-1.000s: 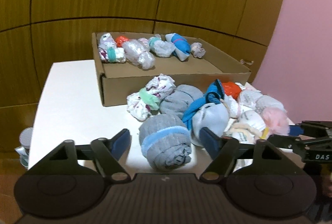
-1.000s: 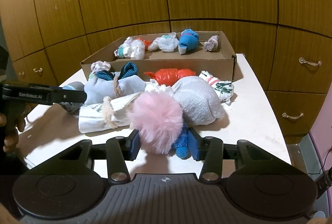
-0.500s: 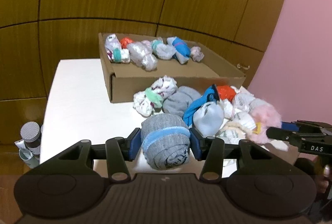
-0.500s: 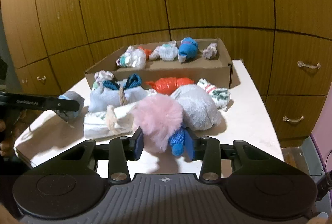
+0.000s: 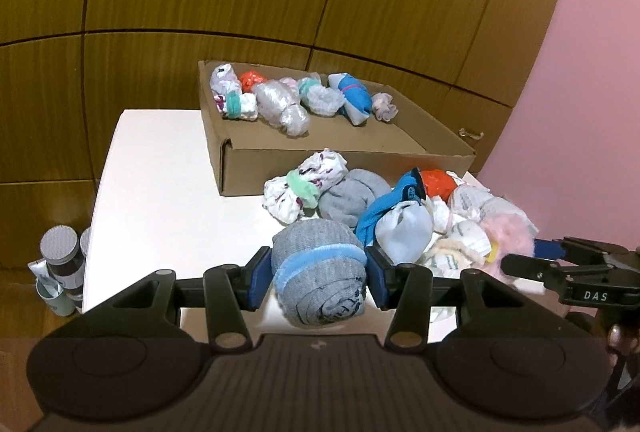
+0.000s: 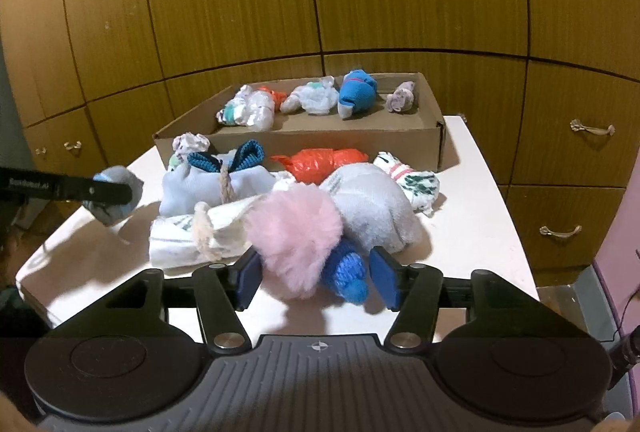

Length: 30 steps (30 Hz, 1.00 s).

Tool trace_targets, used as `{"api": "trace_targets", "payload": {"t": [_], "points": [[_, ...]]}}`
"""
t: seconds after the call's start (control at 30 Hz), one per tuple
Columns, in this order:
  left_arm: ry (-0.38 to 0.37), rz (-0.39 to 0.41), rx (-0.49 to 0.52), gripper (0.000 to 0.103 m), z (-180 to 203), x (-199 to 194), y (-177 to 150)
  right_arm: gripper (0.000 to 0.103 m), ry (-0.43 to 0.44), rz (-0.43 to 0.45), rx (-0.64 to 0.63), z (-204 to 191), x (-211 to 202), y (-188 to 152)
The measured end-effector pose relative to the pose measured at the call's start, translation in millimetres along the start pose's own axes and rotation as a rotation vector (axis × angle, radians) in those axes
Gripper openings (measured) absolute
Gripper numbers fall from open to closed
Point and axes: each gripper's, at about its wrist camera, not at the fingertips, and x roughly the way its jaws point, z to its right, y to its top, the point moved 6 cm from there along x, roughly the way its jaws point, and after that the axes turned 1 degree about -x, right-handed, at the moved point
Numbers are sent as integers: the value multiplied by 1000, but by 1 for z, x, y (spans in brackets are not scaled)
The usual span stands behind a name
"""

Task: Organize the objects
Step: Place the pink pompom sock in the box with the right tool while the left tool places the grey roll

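Observation:
A grey rolled sock with a light blue band (image 5: 320, 256) is clamped in my left gripper (image 5: 318, 282), a little above the white table (image 5: 160, 192). The right wrist view shows that same roll (image 6: 120, 210) held over the table's left corner. My right gripper (image 6: 316, 278) has its jaws opening around a fluffy pink sock bundle with a blue end (image 6: 296, 232), which lies on the table; a gap shows beside the right pad. A pile of sock bundles (image 6: 248, 184) lies behind it. Farther back, the cardboard box (image 6: 320, 144) holds several bundles.
Wooden cabinet doors close off the back, with drawer handles (image 6: 592, 130) to the right of the table. A pink wall (image 5: 580, 112) stands at the right of the left wrist view. Bottles (image 5: 60, 260) stand below the table's left edge.
My left gripper closed on the grey roll and lifted it slightly. My right gripper first squeezed the pink bundle, then its jaws spread apart again.

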Motion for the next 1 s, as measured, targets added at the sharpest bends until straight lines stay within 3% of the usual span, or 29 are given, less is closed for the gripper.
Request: {"api": "trace_targets", "payload": {"t": [0.17, 0.2, 0.37, 0.67, 0.83, 1.0], "points": [[1, 3, -4, 45, -2, -2, 1, 67, 15, -11, -6, -7, 12, 1], [2, 2, -4, 45, -2, -2, 1, 57, 13, -14, -2, -7, 15, 0], [-1, 6, 1, 45, -1, -5, 1, 44, 51, -10, 9, -8, 8, -5], [1, 10, -6, 45, 2, -6, 2, 41, 107, 102, 39, 4, -36, 5], [1, 25, 2, 45, 9, -10, 14, 41, 126, 168, 47, 9, -50, 29], [5, 60, 55, 45, 25, -14, 50, 41, 130, 217, 26, 19, -53, 73]]}}
